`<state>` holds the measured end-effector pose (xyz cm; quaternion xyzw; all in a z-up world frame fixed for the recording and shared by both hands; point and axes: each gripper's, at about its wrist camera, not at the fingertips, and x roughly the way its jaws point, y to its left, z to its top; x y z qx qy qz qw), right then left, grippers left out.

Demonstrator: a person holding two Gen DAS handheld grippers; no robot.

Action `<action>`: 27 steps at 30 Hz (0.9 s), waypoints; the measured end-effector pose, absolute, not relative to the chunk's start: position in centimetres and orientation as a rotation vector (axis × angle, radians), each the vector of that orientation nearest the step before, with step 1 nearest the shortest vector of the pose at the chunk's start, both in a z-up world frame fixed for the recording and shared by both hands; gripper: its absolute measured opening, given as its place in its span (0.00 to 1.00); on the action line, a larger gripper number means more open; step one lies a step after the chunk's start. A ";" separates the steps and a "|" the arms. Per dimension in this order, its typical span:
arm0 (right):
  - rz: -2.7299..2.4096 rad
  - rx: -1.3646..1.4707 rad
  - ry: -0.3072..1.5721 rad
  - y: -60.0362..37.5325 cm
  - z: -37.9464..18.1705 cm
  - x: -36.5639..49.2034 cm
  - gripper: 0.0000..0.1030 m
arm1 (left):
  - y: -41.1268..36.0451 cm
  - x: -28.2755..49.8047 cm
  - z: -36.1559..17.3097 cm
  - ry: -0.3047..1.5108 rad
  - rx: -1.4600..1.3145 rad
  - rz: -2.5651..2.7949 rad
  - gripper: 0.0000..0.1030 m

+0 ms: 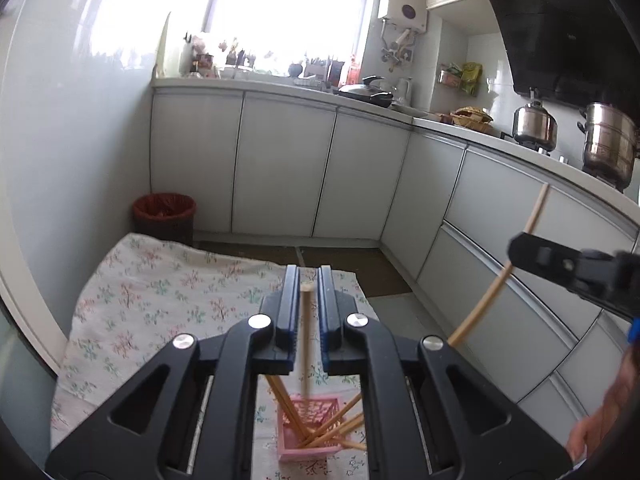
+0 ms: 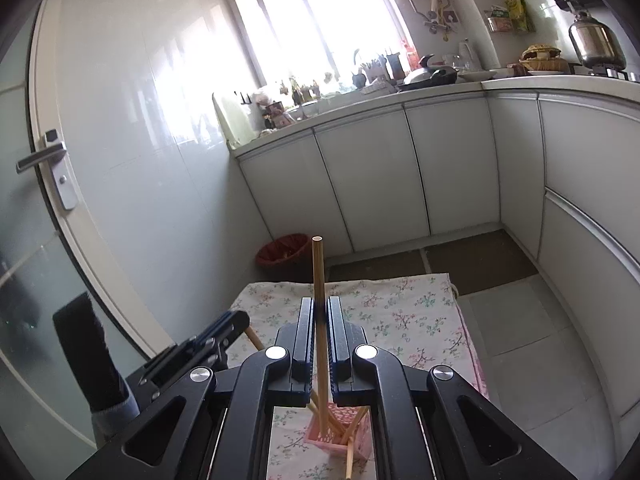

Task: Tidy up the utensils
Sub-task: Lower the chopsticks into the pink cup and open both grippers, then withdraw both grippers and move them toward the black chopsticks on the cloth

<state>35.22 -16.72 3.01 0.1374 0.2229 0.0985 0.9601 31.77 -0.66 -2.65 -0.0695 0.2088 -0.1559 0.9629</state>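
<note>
Both grippers clamp a chopstick above the pink holder (image 1: pixel 310 428) on the floral cloth (image 1: pixel 160 292). The left gripper (image 1: pixel 308 276) pinches an upright chopstick (image 1: pixel 306 320); the right gripper (image 2: pixel 320 308) grips another chopstick (image 2: pixel 319 272). More chopsticks (image 1: pixel 332 428) lean inside the holder. A red-lined bin (image 1: pixel 165 216) stands far left by the cabinets (image 1: pixel 280 168)

You have a holder (image 1: pixel 311 428) standing on the cloth (image 1: pixel 160 292) below both grippers, with several chopsticks (image 1: pixel 334 426) leaning in it. Beyond the cloth's far edge, a bin (image 1: pixel 165 218) sits at the left against the cabinets (image 1: pixel 284 168).
</note>
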 end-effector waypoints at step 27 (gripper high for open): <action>0.184 0.122 0.519 -10.3 -2.0 36.6 0.09 | 8.5 25.9 -1.5 0.375 -0.284 -0.214 0.38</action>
